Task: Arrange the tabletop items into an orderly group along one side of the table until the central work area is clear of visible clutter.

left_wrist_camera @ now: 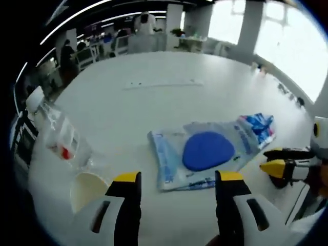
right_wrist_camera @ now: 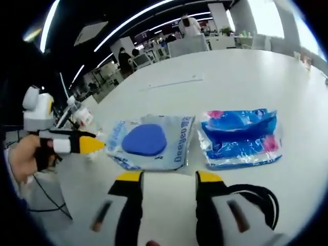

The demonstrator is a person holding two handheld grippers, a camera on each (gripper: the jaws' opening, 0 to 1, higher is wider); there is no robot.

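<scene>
Flanking blue-disc packet (left_wrist_camera: 207,151); grippers agape

You are looking at a clear plastic packet with a blue oval pad (right_wrist_camera: 145,139) lying flat beside a blue-and-pink plastic packet (right_wrist_camera: 240,137), possibly touching.

Blue-disc packet (right_wrist_camera: 146,141) (yellow-tipped fingers (right_wrist_camera: 129,177))
</scene>
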